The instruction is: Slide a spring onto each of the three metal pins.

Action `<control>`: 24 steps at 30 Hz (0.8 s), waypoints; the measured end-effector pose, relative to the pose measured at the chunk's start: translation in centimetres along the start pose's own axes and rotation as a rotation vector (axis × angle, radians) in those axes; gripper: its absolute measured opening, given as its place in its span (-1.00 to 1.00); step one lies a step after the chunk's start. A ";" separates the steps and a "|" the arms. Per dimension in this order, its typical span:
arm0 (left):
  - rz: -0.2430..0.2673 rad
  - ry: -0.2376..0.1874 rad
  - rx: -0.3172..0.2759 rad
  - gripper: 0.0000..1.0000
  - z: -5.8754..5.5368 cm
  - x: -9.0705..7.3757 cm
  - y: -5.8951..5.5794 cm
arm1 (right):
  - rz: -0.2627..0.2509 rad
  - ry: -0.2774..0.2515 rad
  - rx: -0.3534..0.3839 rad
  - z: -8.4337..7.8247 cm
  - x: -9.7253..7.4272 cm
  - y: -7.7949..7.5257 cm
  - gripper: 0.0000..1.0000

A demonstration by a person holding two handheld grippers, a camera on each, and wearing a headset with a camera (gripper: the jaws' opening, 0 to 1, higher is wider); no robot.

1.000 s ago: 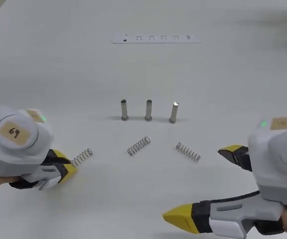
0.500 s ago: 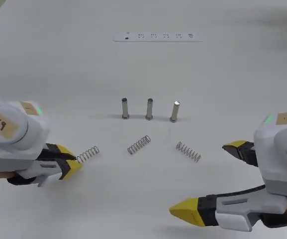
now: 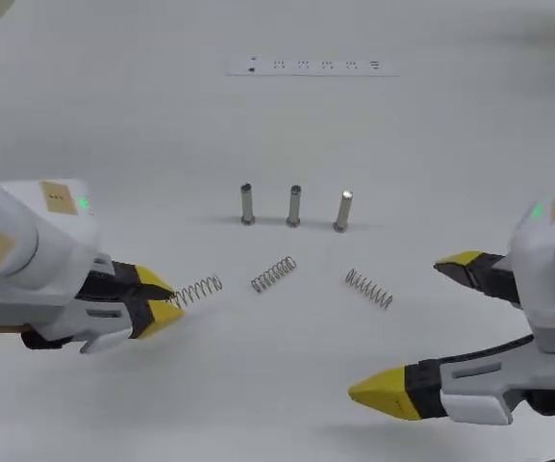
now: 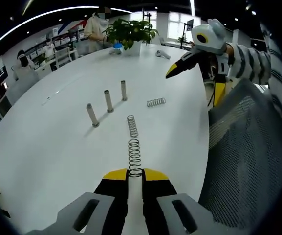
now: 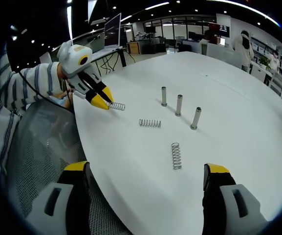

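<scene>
Head view overhead, gripper views share pins (image 4: 108,100)

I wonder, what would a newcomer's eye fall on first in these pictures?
Three upright silver metal pins stand in a row on the white workbench, with coiled steel wire springs lying before them. The left gripper has its yellow-tipped jaws shut on the end of the leftmost spring, while the right gripper hangs wide open at the right.

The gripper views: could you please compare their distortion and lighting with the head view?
Left gripper view: fisheye curves the table edge, and ceiling lights streak. Right gripper view: same curving, pins crisp. Head view: undistorted, even light, faint shadows by the pins, far power strip soft.
</scene>
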State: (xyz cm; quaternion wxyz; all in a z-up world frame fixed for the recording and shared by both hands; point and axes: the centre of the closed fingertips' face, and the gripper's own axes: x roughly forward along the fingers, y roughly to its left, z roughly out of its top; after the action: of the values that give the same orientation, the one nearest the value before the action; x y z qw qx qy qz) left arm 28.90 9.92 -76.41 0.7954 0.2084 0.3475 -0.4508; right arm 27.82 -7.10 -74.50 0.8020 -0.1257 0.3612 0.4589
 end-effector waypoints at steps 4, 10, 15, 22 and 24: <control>-0.034 -0.010 0.011 -0.96 0.3 0.2 -0.5 | 0.033 -0.015 -0.031 0.5 -0.1 0.0 0.89; -0.085 -0.015 0.056 -0.96 1.0 0.3 -1.3 | 0.090 0.017 -0.119 0.4 0.0 0.6 0.86; -0.118 -0.024 0.081 -0.96 1.8 0.4 -1.9 | 0.129 0.032 -0.168 0.5 0.5 1.3 0.82; -0.156 -0.033 0.110 -0.96 2.4 0.6 -2.6 | 0.181 -0.034 -0.203 2.1 0.6 2.1 0.58; -0.162 -0.035 0.116 -0.96 2.6 0.6 -2.7 | 0.185 -0.044 -0.217 2.3 0.7 2.0 0.55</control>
State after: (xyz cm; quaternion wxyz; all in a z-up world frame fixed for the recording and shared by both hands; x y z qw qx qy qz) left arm 27.74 6.54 -75.20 0.7490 0.2174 0.3225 -0.5363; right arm 27.44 -4.35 -73.06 0.7456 -0.1680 0.3020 0.5698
